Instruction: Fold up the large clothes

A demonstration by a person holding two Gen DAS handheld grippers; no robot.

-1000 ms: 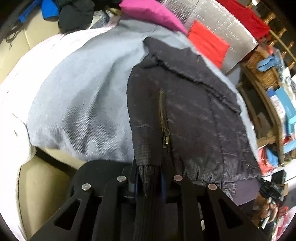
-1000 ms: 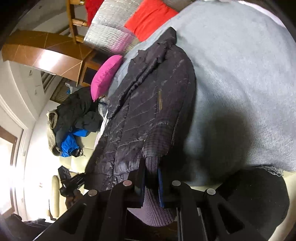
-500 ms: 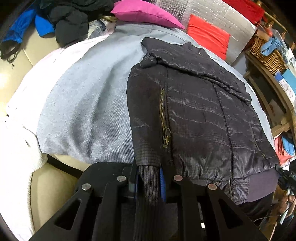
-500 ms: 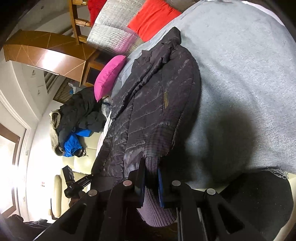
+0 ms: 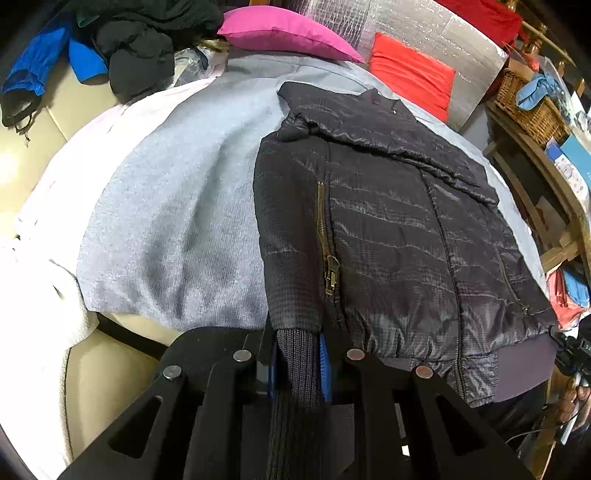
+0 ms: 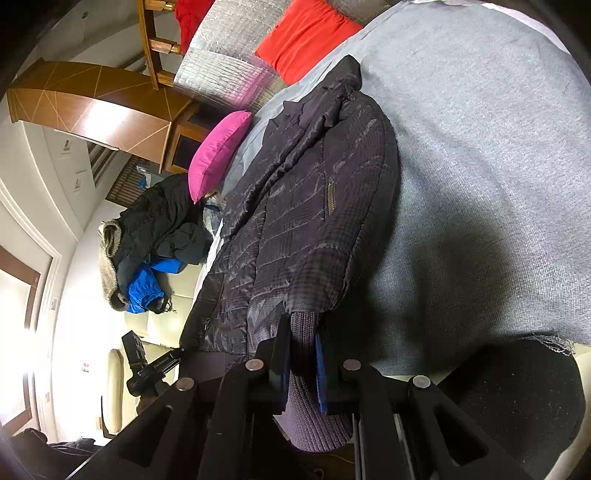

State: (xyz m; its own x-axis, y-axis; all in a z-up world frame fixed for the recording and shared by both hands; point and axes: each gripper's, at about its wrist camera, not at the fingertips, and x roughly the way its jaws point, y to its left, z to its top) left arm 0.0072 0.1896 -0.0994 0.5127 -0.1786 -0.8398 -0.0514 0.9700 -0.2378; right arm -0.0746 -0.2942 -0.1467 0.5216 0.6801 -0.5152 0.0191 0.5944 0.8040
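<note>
A dark quilted jacket [image 5: 388, 229] [image 6: 303, 221] lies spread flat on a grey blanket [image 5: 177, 221] [image 6: 480, 166], collar at the far end and hem toward me. My left gripper [image 5: 297, 354] is shut on the ribbed knit cuff [image 5: 295, 369] of the sleeve along the jacket's left edge. My right gripper [image 6: 301, 350] is shut on a ribbed knit cuff [image 6: 306, 406] of a sleeve at the jacket's right edge in its view. Both cuffs hang just off the blanket's near edge.
A pink pillow [image 5: 288, 33] [image 6: 218, 151] and a red cushion [image 5: 410, 77] [image 6: 306, 37] lie beyond the collar. Dark and blue clothes [image 5: 136, 48] [image 6: 155, 236] are piled on the cream sofa. A wicker basket [image 5: 532, 110] sits on shelves at right. A tripod-mounted device [image 6: 144, 362] stands near the hem.
The left gripper has rolled and tipped a little with its cuff, so more of the jacket and the far pillows show. The right gripper has stayed put.
</note>
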